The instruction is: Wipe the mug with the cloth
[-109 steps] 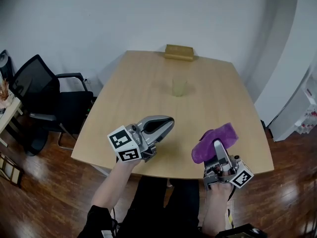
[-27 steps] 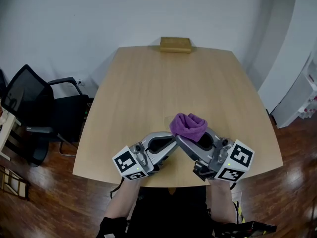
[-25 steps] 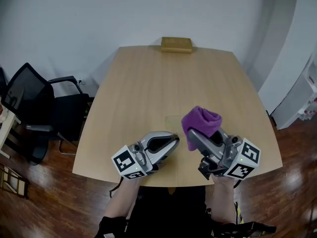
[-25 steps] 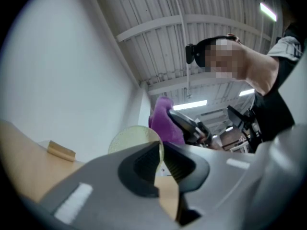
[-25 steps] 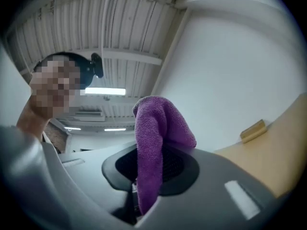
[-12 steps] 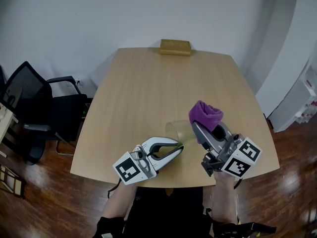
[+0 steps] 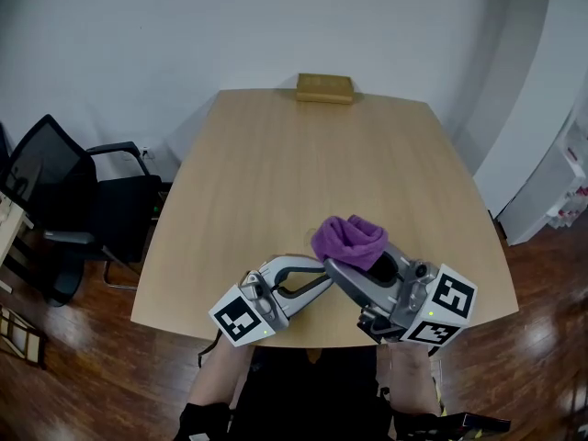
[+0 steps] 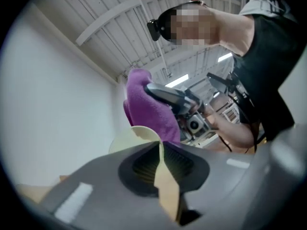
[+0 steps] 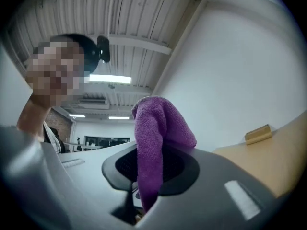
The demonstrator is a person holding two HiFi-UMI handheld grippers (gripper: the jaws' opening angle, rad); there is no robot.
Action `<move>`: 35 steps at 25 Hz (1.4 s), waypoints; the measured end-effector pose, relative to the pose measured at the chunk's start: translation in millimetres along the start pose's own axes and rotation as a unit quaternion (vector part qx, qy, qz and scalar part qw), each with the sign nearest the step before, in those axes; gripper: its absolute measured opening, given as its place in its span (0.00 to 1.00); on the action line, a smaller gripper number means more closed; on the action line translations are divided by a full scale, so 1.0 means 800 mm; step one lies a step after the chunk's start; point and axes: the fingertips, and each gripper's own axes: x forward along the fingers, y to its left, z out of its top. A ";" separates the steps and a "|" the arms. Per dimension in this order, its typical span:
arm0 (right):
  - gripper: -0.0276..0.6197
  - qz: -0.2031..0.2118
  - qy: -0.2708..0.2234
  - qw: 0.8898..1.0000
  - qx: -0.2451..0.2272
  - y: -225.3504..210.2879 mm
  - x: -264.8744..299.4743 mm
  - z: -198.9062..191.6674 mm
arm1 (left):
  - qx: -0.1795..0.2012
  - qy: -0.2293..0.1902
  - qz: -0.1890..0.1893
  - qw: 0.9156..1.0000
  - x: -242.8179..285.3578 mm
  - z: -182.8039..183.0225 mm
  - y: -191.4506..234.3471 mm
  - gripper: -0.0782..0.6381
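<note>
Near the table front edge, bare wood beyond: left gripper pinched thin pale-yellow mug wall; right gripper clamped fuzzy purple cloth.

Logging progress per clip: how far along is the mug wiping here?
Done: left gripper clamps the mug by its wall; right gripper pinches the purple cloth. In hand: cloth meets the mug's rim, so wiping looks under way. Left: finishing the wipe, probably setting both down.

Over the table's near edge, the left gripper is clamping the mug, the right gripper pinching the cloth.
</note>
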 end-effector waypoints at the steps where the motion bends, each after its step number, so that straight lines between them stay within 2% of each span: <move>1: 0.13 -0.020 -0.021 1.000 0.004 -0.016 -0.014 0.015 | 0.000 -0.005 -0.002 1.000 -0.001 0.002 -0.001 0.17; 4: 0.13 -0.122 -0.057 0.991 -0.006 -0.080 -0.066 0.049 | 0.003 -0.019 -0.004 1.000 -0.007 0.009 -0.005 0.17; 6: 0.13 -0.156 -0.057 0.986 0.001 -0.107 -0.088 0.053 | 0.007 -0.029 -0.004 1.000 -0.010 0.015 -0.005 0.17; 8: 0.13 -0.153 -0.041 0.987 0.017 -0.114 -0.087 0.040 | 0.020 -0.035 -0.008 0.999 -0.008 0.020 -0.006 0.17; 12: 0.13 -0.109 0.010 0.993 0.036 -0.094 -0.050 0.000 | 0.052 -0.021 -0.021 0.998 0.001 0.018 -0.016 0.17; 19: 0.13 -0.065 0.052 0.996 -0.015 -0.025 -0.004 -0.023 | 0.085 0.020 -0.024 0.996 0.003 0.000 -0.021 0.18; 21: 0.13 -0.032 0.059 0.997 -0.024 -0.001 0.006 -0.026 | 0.090 0.025 -0.022 0.995 0.002 -0.003 -0.021 0.18; 24: 0.13 0.029 0.027 0.999 0.012 0.017 0.000 -0.011 | 0.099 0.024 -0.019 0.995 0.001 -0.003 -0.022 0.18; 25: 0.13 0.026 0.007 0.999 0.025 0.008 -0.009 0.000 | 0.103 0.022 -0.019 0.994 0.000 -0.003 -0.024 0.18; 26: 0.13 0.004 -0.010 1.000 0.029 -0.011 -0.021 0.011 | 0.110 0.021 -0.020 0.994 -0.002 -0.003 -0.026 0.18; 28: 0.13 -0.068 -0.031 0.997 0.024 -0.060 -0.049 0.028 | 0.120 0.018 -0.024 0.992 -0.007 -0.001 -0.028 0.18; 30: 0.13 -0.113 -0.037 0.993 0.028 -0.096 -0.072 0.034 | 0.127 0.014 -0.026 0.991 -0.011 0.001 -0.030 0.18; 32: 0.13 -0.120 -0.027 0.992 0.037 -0.110 -0.080 0.029 | 0.136 0.013 -0.030 0.990 -0.011 0.003 -0.033 0.18; 35: 0.13 -0.097 0.014 0.994 0.046 -0.105 -0.065 0.003 | 0.160 0.023 -0.046 0.986 -0.007 0.000 -0.040 0.18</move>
